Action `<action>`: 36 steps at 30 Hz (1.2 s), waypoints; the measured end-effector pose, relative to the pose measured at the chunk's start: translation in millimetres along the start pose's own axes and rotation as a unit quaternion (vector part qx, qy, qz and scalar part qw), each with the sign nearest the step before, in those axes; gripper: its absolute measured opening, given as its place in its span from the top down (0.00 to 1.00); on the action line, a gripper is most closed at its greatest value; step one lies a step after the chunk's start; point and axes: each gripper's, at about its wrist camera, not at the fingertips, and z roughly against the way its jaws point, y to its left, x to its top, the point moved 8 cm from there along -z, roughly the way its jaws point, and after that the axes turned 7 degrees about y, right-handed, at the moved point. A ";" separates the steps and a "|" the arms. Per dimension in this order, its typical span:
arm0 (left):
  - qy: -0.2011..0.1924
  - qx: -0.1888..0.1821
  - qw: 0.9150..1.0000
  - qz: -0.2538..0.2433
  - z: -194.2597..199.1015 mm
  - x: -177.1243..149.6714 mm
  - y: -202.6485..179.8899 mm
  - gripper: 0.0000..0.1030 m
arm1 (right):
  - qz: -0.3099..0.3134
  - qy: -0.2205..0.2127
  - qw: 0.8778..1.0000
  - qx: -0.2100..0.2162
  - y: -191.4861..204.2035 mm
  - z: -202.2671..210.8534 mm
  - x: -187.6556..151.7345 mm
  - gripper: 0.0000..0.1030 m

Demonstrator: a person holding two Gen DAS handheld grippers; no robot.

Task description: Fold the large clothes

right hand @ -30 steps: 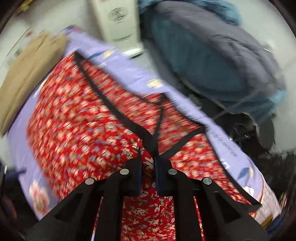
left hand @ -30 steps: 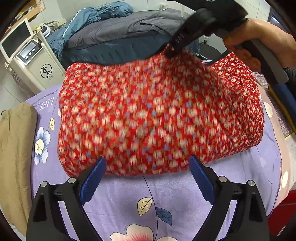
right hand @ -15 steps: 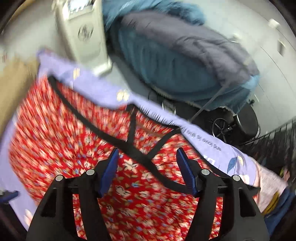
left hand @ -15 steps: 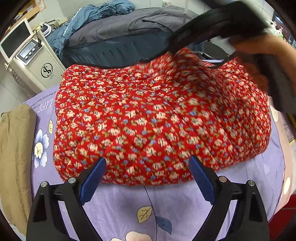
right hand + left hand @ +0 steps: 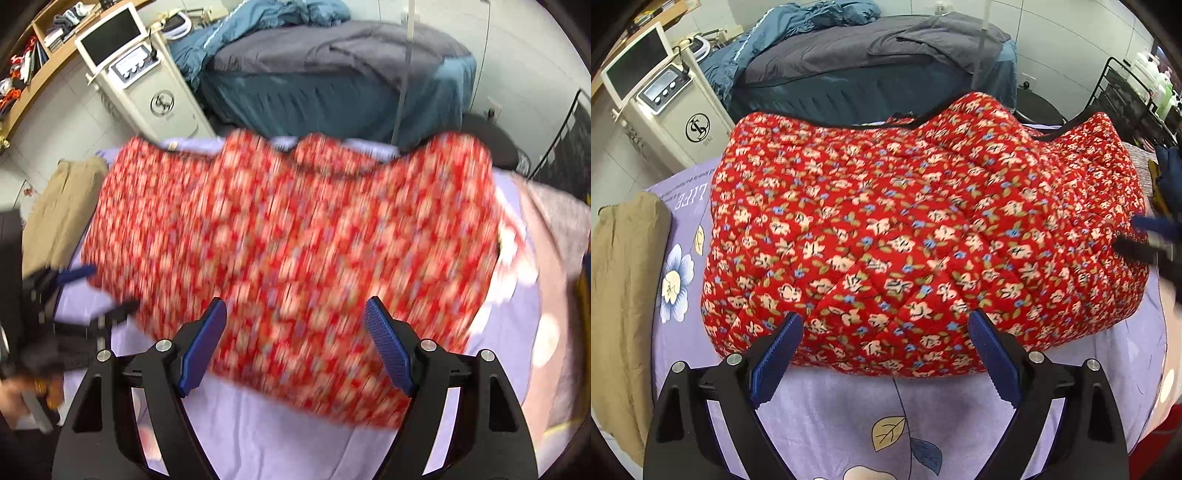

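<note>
The red floral quilted jacket (image 5: pixel 916 236) lies folded over on the lavender flowered sheet (image 5: pixel 849 417). Left hand-held gripper (image 5: pixel 886 354) and right hand-held gripper (image 5: pixel 295 343) are both wide open and holding nothing, hovering at its near edge. Padding looks puffy, so the fold could probably spring back open if nobody presses it flat

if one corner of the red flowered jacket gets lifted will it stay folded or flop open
The red jacket looks quilted and puffy, so it probably bends in soft curves, not crisp creases. Its folded edge bulges rather than lying flat, so the top layer may spring open. It seems bulky but likely light.
</note>
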 end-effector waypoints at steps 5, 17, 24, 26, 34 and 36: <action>-0.007 0.012 1.000 0.005 -4.5 21.0 10.0 0.13 | -0.005 0.004 0.999 -0.037 -1.4 -17.3 2.3 0.25; 0.105 -0.010 0.994 0.042 -76.2 59.5 40.2 0.04 | -0.008 0.099 0.992 -0.083 -33.3 -85.2 41.0 0.18; 0.153 -0.007 0.987 0.042 -100.5 71.0 40.6 0.03 | -0.004 0.150 0.978 -0.144 -29.9 -121.6 67.8 0.05; 0.156 -0.006 0.987 0.041 -104.5 74.3 39.7 0.03 | -0.005 0.150 0.977 -0.149 -28.8 -126.6 80.6 0.05; 0.149 0.015 0.988 0.029 -111.6 89.2 44.1 0.03 | 0.004 0.122 0.982 -0.143 -17.0 -129.9 68.2 0.04; 0.133 0.022 0.991 0.026 -108.4 82.2 41.0 0.03 | 0.008 0.112 0.984 -0.141 -16.8 -126.6 65.3 0.04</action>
